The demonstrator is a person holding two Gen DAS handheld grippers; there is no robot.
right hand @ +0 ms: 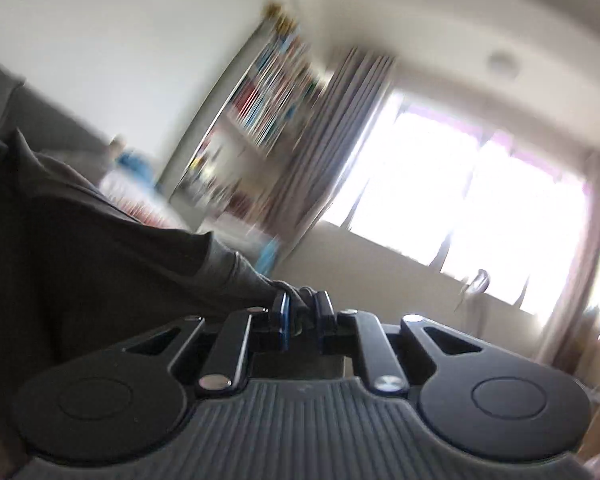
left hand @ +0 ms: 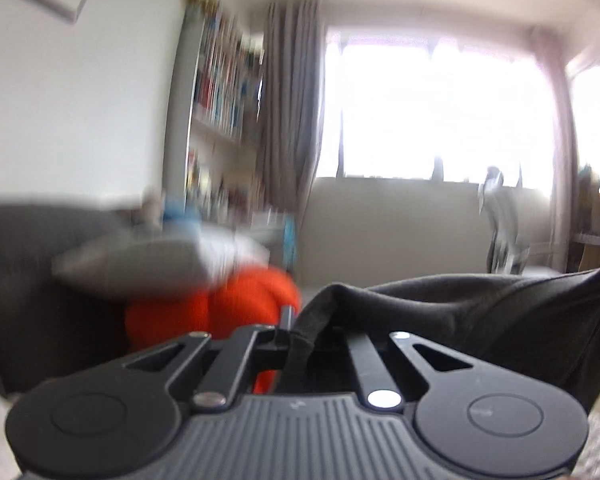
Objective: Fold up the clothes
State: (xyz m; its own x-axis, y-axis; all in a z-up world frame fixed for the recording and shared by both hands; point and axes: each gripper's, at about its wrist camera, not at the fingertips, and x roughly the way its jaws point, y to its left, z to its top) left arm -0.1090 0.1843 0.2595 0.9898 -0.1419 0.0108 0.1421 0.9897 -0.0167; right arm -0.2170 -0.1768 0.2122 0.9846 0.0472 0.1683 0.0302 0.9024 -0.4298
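Stretching between the two tools, the dark garment [left hand: 480, 312] hangs in the air. The left tool [left hand: 296, 330] is clamped on its hem, with cloth running toward three o'clock. The right tool [right hand: 300, 306] pinches a bunched corner, with cloth running toward nine o'clock. An orange cushion [left hand: 220, 308] lies at ten o'clock of the left tool.

The left gripper [left hand: 296, 330] is clamped on a hem of the dark garment [left hand: 480, 320], which drapes off toward three o'clock. An orange cushion [left hand: 220, 312] sits at ten o'clock, with a grey pillow [left hand: 140, 264] above it, blurred.
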